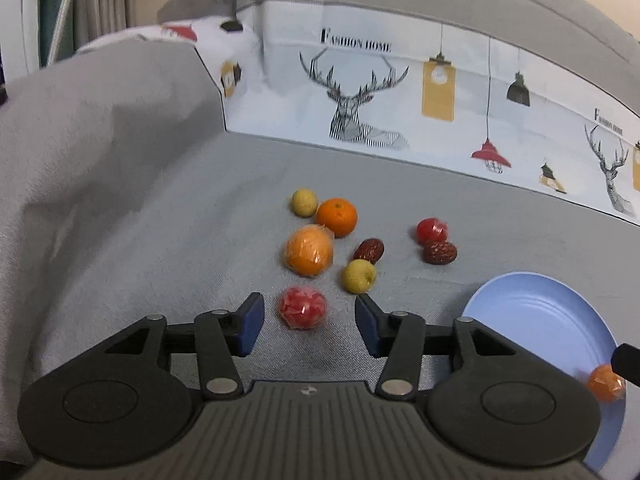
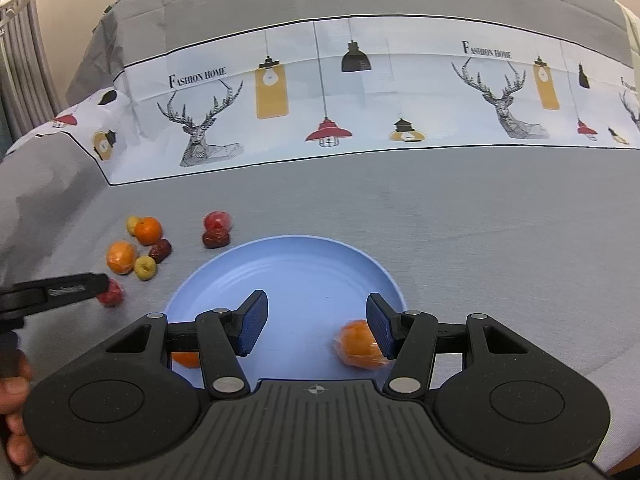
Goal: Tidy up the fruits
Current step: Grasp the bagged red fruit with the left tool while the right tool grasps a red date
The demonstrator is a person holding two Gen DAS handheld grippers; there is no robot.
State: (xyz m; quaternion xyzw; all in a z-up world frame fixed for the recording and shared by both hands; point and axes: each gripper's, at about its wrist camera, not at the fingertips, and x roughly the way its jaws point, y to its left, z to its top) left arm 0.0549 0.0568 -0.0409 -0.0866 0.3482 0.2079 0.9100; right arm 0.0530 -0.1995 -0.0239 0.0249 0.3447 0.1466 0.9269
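Nearest in the left wrist view, the left claw is spread wide and empty, its blue pads either side of a red fruit in clear wrap that lies on the grey cloth surface just ahead of the fingertips. In the right wrist view the right claw is also spread, hovering over the near part of the blue plate. A wrapped orange fruit sits on the plate right against the inner face of the right-hand pad, blurred; whether it touches the pad I cannot tell, but it is not pinched. A second orange piece shows on the plate behind the left finger linkage.

Beyond the red fruit lies the loose cluster: a yellow-green fruit, a large wrapped orange, a dark red date, a bare orange and a small yellowish fruit touching it. A little to the right, apart from the cluster, a second wrapped red fruit rests against another date. Farthest back the printed cloth with deer and lamps rises behind the surface.

The red fruit looks small, light and round, so it may roll, and its film is probably slick and crinkly. A grip across its widest middle, pads closing gently, seems safest; squeezing hard could bruise it or squirt it out of the claw.
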